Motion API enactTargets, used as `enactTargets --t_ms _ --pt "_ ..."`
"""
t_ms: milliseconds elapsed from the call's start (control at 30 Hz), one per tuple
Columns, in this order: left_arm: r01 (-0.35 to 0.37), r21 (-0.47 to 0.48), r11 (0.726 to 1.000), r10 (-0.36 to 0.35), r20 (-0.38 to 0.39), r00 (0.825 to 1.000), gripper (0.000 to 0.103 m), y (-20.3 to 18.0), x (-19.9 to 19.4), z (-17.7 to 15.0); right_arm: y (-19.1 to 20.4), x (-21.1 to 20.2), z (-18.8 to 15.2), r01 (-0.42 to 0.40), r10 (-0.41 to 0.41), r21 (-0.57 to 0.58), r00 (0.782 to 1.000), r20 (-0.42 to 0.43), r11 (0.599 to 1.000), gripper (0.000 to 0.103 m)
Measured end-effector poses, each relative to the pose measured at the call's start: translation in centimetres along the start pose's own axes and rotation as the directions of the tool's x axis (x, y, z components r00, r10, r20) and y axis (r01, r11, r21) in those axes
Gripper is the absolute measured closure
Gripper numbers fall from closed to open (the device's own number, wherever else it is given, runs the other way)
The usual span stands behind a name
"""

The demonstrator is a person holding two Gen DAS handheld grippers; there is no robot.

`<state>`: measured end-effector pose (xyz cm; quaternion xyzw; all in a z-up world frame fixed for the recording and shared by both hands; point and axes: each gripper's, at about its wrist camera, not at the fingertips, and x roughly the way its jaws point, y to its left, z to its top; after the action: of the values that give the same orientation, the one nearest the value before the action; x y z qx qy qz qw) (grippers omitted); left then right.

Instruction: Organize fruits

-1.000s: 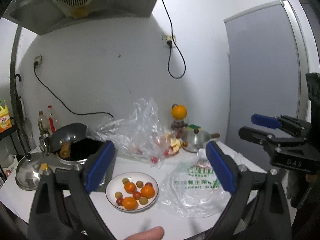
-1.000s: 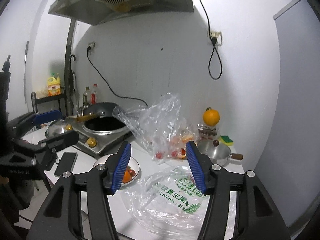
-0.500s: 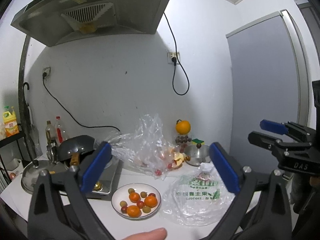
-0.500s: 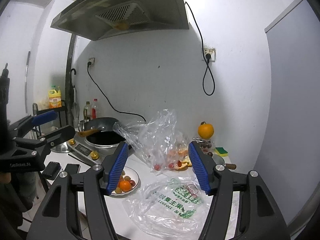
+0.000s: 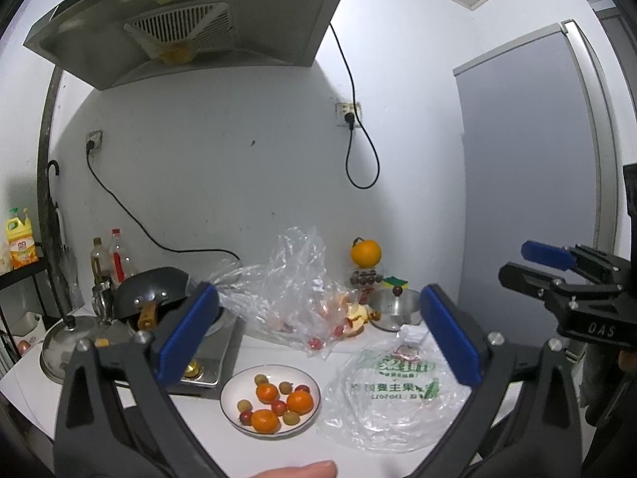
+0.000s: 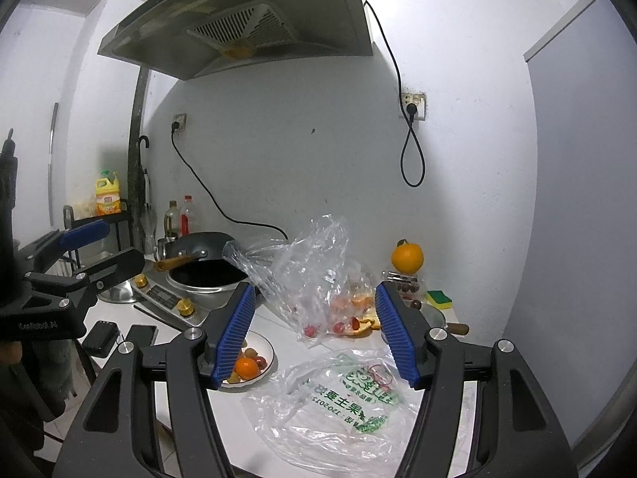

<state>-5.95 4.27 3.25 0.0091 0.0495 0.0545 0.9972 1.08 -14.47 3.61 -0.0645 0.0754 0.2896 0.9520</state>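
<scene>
In the left wrist view the left gripper (image 5: 318, 334) fills the lower frame, its blue-padded jaws opening wide with nothing clamped between them; a fingertip (image 5: 302, 470) shows at the bottom edge. In the right wrist view the right gripper (image 6: 312, 330) stands at the lower centre with its jaws moderately apart, also empty.

Just beyond the left gripper, low in the centre of the left wrist view, a white plate (image 5: 235, 392) sits on the white counter (image 5: 199, 418), holding three small oranges (image 5: 299, 401), a few red cherry tomatoes and some small yellow-green fruits. To the right of the plate lies a flattened plastic bag with green print (image 5: 390, 394). The same plate (image 6: 267, 352) shows in the right wrist view, partly hidden behind the left blue pad.

Behind the plate, mid frame, a crumpled clear plastic bag (image 5: 294, 294) stands up with red tomatoes and orange pieces seen through it. Left of it is a stove (image 5: 223, 342) with a dark wok (image 5: 159, 286), and a metal lid (image 5: 63, 346) lies further left. To the right of the clear bag is a small steel pot (image 5: 392, 308), and behind it a large orange (image 5: 366, 253) is perched on top of something I cannot make out, near a green-and-yellow sponge (image 5: 396, 281).

At the back stand two bottles (image 5: 115, 257) by the white wall, and a range hood (image 5: 191, 28) hangs in the upper left
</scene>
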Motion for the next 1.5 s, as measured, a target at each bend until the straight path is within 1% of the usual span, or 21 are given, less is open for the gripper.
enactTargets --t_ms 667,1100,1500 --pt "0.015 0.016 1.0 -0.015 -0.008 1.0 0.001 -0.7 1.2 -0.3 -0.6 1.0 -0.3 0.001 -0.001 0.008 1.0 -0.019 1.0 0.037" --pt "0.013 0.019 1.0 -0.013 -0.01 1.0 0.001 -1.0 1.3 -0.4 -1.0 1.2 -0.6 0.002 -0.002 0.01 1.0 -0.024 1.0 0.037" --pt "0.024 0.027 0.999 -0.023 -0.029 0.999 0.001 -1.6 2.9 -0.5 -1.8 2.2 -1.2 0.014 -0.013 0.016 0.999 -0.043 1.0 0.037"
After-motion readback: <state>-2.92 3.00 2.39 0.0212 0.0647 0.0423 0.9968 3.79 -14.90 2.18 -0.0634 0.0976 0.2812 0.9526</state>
